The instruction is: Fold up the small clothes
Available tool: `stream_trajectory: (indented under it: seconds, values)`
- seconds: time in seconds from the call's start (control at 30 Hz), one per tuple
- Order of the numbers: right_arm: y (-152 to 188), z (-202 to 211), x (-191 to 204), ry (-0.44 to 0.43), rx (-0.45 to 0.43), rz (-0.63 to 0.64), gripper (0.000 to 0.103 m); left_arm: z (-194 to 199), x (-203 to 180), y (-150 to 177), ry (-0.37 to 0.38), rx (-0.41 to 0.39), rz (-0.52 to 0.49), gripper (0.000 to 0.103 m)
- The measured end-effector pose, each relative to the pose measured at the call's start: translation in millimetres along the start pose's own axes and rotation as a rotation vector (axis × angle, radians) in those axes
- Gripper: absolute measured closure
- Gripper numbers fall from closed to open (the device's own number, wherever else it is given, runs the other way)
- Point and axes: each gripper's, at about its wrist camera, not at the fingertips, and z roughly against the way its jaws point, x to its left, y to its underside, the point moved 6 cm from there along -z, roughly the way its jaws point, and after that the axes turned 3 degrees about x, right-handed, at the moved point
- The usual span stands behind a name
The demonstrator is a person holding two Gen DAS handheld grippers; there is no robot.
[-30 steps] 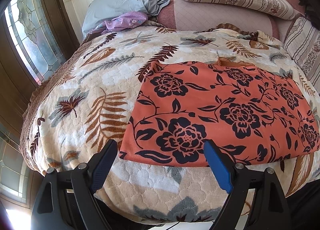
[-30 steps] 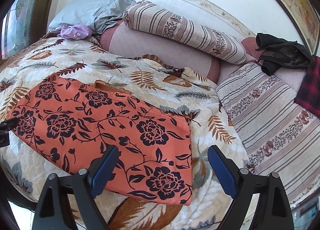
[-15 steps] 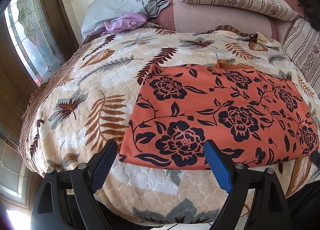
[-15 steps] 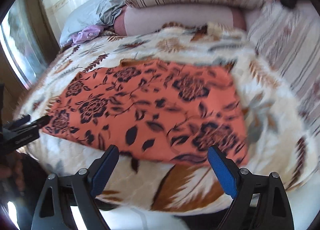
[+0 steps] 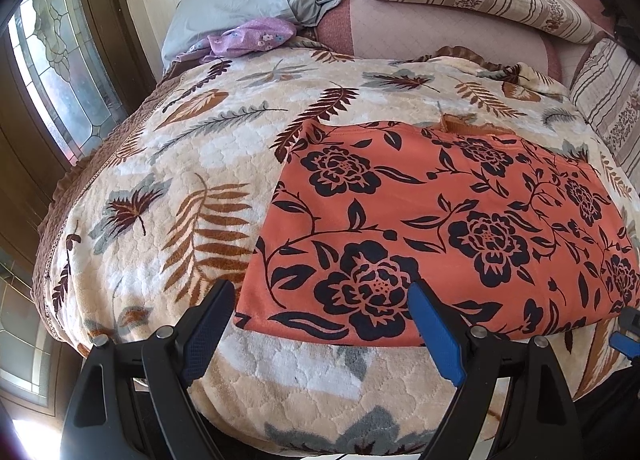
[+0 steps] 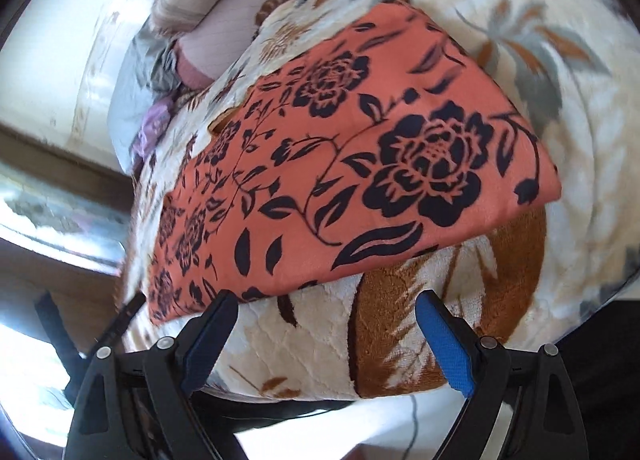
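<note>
Since earlier frame our right tongs (image 6: pixel 323 330) had rolled, dipped toward near hem. Orange garment (image 5: pixel 432 228) lay flat on blanket (image 5: pixel 168 196), near edge. Both tongs apart, empty; left tongs (image 5: pixel 320 326) straddled near-left corner. We judged: pinch both near corners evenly, lift together.

Left gripper (image 5: pixel 322 324): jaws spread wide, blue-padded fingers (image 5: pixel 436 334) seen at 5 and 7 o'clock of its own view, nothing held between them. Right gripper (image 6: pixel 326 334): jaws likewise spread wide and unloaded, the view rolled markedly; its tip is glimpsed at 4 o'clock in the left wrist view.
</note>
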Motion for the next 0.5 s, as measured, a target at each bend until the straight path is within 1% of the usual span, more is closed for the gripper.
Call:
stream_trajectory:
  seconds: [0.13, 0.2, 0.27, 0.33, 0.43, 0.47, 0.5]
  values:
    - [-11.3, -0.4, -12.5, -0.092, -0.019, -0.111, 0.011, -5.2, 3.3, -1.2, 0.012, 0.006, 0.015, 0.014]
    - [-19.2, 1.4, -20.4, -0.154, -0.043, -0.187, 0.011, -5.2, 4.0, -3.4, 0.033, -0.003, 0.037, 0.014]
    - [-27.7, 4.5, -28.5, -0.195, -0.079, -0.252, 0.011, -4.5, 2.3, -7.5, 0.067, -0.020, 0.065, 0.014]
    - [-36.7, 5.4, -36.8, -0.229, -0.106, -0.312, 0.011, -5.9, -4.1, -12.5, 0.098, -0.030, 0.073, 0.014]
    - [-46.8, 4.6, -41.0, -0.248, -0.131, -0.355, 0.012, -14.8, -20.3, -18.4, 0.117, -0.020, 0.050, 0.014]
    - [-50.6, 6.1, -40.5, -0.242, -0.141, -0.354, 0.020, -17.6, -26.1, -20.1, 0.120, -0.012, 0.042, 0.015]
    - [-54.9, 8.4, -39.7, -0.218, -0.155, -0.345, 0.032, -18.7, -31.6, -22.1, 0.127, -0.011, 0.039, 0.015]
